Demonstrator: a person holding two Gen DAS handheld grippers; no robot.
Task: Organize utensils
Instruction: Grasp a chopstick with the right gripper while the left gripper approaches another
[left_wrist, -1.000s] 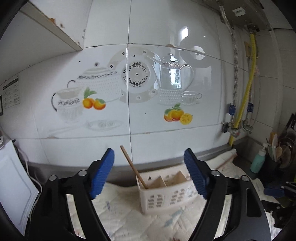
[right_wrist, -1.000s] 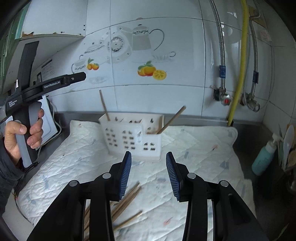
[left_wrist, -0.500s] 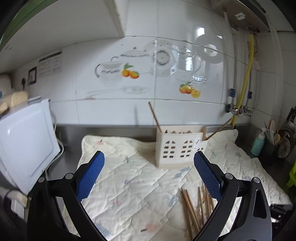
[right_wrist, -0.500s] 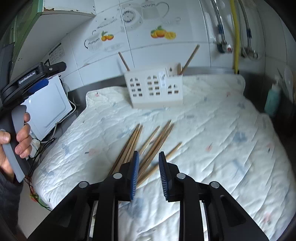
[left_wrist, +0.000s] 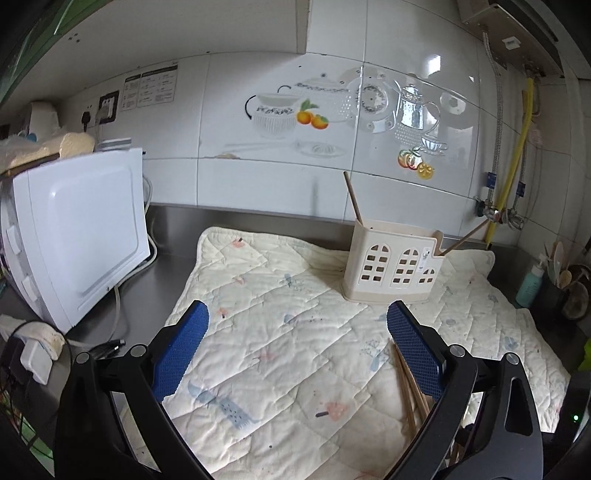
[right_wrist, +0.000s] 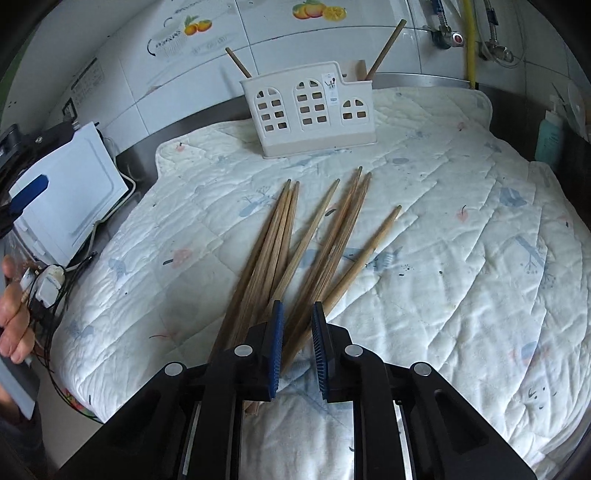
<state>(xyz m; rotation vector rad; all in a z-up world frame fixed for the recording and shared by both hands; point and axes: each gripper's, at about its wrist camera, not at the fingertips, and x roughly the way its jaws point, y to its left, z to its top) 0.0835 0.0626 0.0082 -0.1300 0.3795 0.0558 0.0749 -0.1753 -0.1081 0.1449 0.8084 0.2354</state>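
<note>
The chopsticks (right_wrist: 295, 240) are bare matt wood with visible grain, lying on a soft quilted cloth mat (right_wrist: 461, 258), wrinkled and printed with faint pale shapes. The holder (right_wrist: 310, 110) is smooth cream plastic with a slight sheen, standing before glossy white wall tiles (left_wrist: 258, 177) that mirror the light. The tabletop (left_wrist: 162, 258) is brushed grey metal, and the tool pads (right_wrist: 277, 347) are ribbed blue rubbery material on matt black plastic.
</note>
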